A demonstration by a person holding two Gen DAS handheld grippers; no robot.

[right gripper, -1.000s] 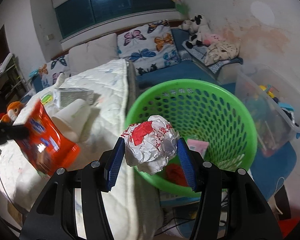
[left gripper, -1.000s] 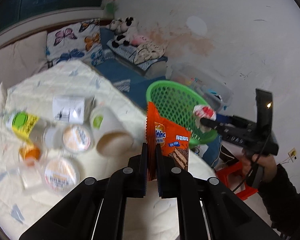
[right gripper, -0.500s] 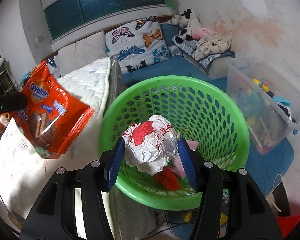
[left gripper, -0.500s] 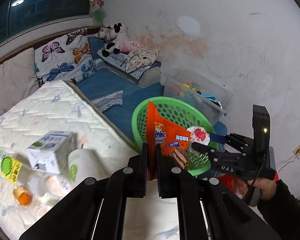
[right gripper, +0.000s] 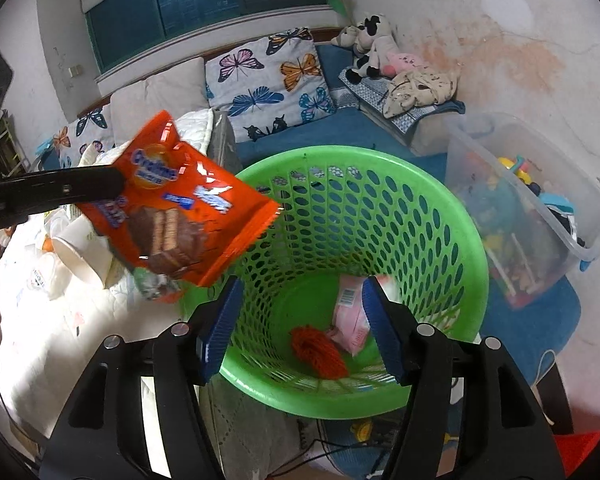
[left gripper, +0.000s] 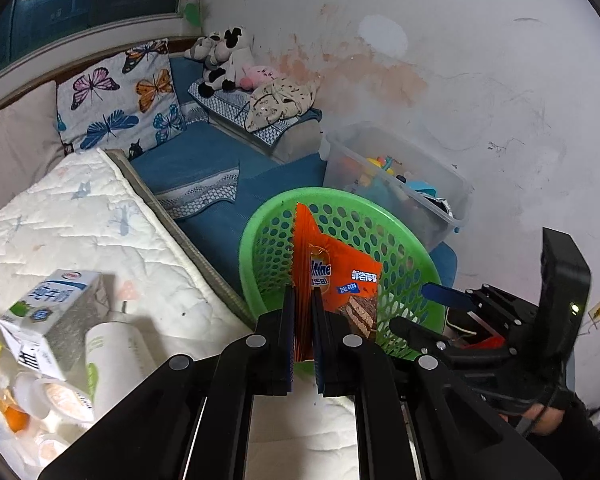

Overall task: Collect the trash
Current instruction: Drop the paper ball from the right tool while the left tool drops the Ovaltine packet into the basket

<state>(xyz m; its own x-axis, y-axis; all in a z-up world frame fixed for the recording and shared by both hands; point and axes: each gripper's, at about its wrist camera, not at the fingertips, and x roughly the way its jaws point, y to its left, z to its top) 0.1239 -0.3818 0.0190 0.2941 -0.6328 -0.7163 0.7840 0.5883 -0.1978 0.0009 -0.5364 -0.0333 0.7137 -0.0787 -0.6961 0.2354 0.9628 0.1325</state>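
My left gripper (left gripper: 302, 300) is shut on an orange Ovaltine snack wrapper (left gripper: 336, 276) and holds it at the near rim of the green basket (left gripper: 260, 236). In the right wrist view the wrapper (right gripper: 172, 208) hangs by the basket's left rim (right gripper: 452, 208). My right gripper (right gripper: 300, 320) is open and empty above the basket (right gripper: 452, 208). Inside lie a pink packet (right gripper: 350, 320) and an orange tangle (right gripper: 318, 350). The crumpled paper ball is out of sight.
On the white quilt (left gripper: 80, 216) lie a milk carton (left gripper: 52, 308), a paper cup (left gripper: 112, 356) and several yoghurt cups (left gripper: 64, 398). A clear toy bin (left gripper: 400, 184) stands behind the basket, against the wall. Butterfly pillows (right gripper: 268, 76) and plush toys (right gripper: 376, 48) are at the back.
My right gripper has opened and the crumpled paper ball has left it. My left gripper has carried the orange wrapper closer, up to the basket's rim.
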